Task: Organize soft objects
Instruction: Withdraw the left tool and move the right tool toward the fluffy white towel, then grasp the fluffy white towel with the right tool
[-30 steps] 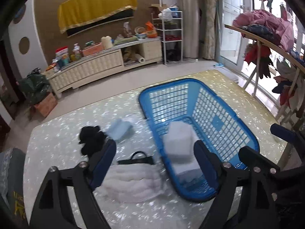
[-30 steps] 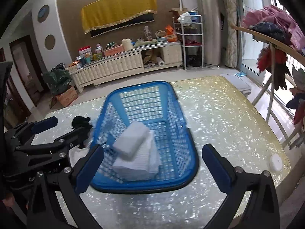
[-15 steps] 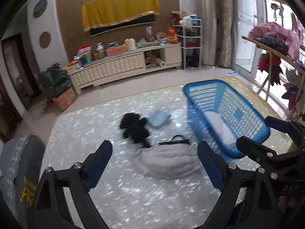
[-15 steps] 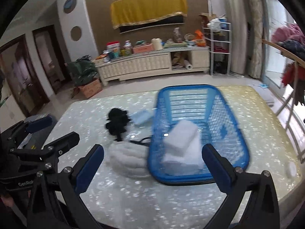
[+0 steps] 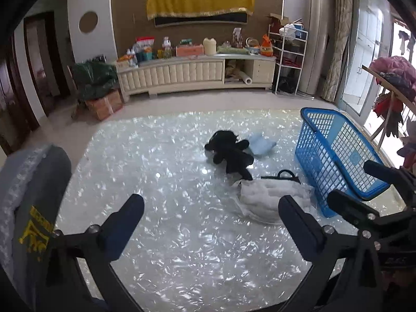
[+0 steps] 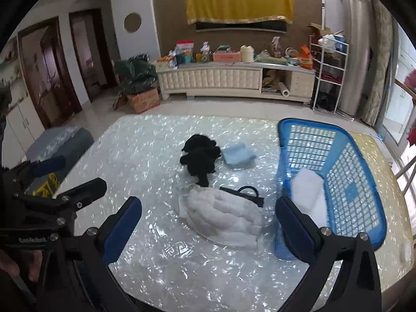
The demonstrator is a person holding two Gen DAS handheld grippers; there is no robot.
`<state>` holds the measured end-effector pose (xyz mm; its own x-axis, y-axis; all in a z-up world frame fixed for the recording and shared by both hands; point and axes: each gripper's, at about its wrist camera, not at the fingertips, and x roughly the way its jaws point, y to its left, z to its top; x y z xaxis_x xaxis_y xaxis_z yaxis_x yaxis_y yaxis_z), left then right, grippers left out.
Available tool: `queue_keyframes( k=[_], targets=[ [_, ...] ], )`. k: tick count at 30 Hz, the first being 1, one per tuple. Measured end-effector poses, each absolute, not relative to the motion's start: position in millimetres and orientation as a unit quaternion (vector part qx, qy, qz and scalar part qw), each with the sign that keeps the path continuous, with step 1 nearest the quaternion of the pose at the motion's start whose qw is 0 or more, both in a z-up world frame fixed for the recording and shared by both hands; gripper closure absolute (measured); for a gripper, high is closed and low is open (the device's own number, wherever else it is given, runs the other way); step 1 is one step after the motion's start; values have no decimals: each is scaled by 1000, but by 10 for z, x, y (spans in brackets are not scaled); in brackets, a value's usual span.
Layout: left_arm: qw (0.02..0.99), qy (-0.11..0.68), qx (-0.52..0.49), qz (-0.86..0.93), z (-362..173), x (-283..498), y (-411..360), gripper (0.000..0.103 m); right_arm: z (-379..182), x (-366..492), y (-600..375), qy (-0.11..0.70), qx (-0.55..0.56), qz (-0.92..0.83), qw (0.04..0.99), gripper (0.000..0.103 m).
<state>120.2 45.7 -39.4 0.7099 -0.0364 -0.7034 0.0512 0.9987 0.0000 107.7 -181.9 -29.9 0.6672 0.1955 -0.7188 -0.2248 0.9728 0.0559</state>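
A white fluffy bag [image 6: 225, 215] with a black handle lies on the shiny table, just left of a blue basket [image 6: 364, 182]; it also shows in the left wrist view [image 5: 270, 200]. Behind it lie a black plush toy [image 6: 200, 156] and a light blue folded cloth [image 6: 238, 154]. White folded towels [image 6: 308, 192] lie inside the basket. My left gripper [image 5: 210, 223] is open and empty, above the table left of the bag. My right gripper [image 6: 208, 226] is open and empty, just in front of the bag.
The table [image 6: 161, 150] has a pearly white top. A grey cushioned chair [image 5: 28, 187] stands at its left edge. A small white round object [image 6: 406, 253] sits at the right edge. A rack with clothes [image 5: 392, 78] stands on the right.
Both grippers have swung left, away from the basket. The bag, plush toy and cloth now lie in front of them. The towels stay in the basket.
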Motion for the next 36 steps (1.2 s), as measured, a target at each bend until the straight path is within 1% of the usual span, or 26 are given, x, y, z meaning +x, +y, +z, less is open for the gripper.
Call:
queue_keyframes(
  k=[9, 19, 21, 24, 25, 29, 36],
  targets=[
    [914, 406, 18, -7, -693, 1285, 703, 1, -546, 1324, -1530, 416, -39, 116, 901, 0],
    [897, 440, -20, 26, -1013, 1465, 1053, 1, -1007, 1579, -1323, 462, -56, 131, 875, 1],
    [894, 447, -17, 32, -1083, 1495, 1077, 1, -1083, 1618, -1292, 471, -61, 139, 869, 5],
    [888, 458, -22, 29, -1170, 1532, 1083, 1, -1199, 1657, -1255, 483, -71, 138, 862, 6],
    [887, 461, -20, 26, -1200, 1544, 1068, 1, -1252, 1667, -1258, 488, -71, 135, 859, 8],
    [882, 471, -17, 18, -1275, 1593, 1020, 1, -1437, 1706, -1309, 511, -75, 121, 848, 21],
    [875, 485, -15, 4, -1405, 1682, 954, 1, -1701, 1817, -1434, 535, -82, 93, 836, 21]
  ],
)
